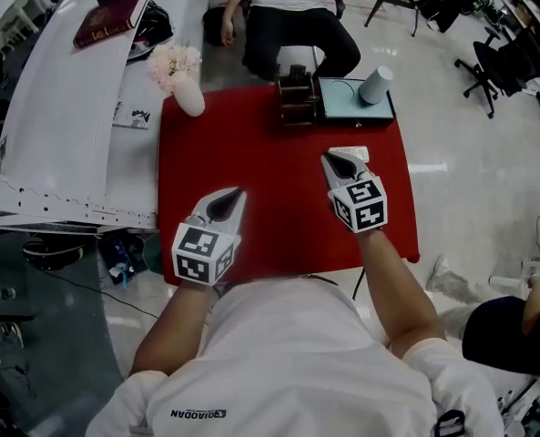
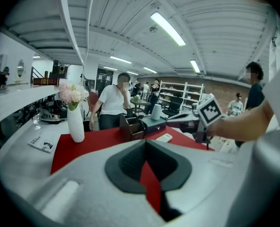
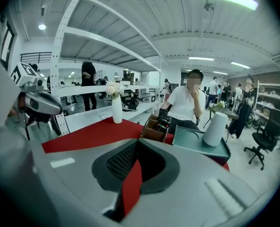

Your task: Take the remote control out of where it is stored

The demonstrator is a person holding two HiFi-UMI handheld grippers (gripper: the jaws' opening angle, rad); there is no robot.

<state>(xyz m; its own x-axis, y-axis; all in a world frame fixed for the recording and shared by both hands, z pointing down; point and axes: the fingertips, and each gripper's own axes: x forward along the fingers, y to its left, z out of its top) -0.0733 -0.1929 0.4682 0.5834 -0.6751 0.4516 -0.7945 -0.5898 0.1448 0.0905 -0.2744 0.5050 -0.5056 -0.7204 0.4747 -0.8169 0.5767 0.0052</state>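
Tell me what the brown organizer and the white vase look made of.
The brown organizer is probably wood or leather-look board: dark, matte, with flat rigid panels. The white vase is likely ceramic, possibly plastic: smooth, opaque and evenly white with a soft sheen.

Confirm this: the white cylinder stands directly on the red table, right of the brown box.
Not right. The cylinder stands on the teal tray, not directly on the red table. It is indeed right of the brown box. The head view shows this.
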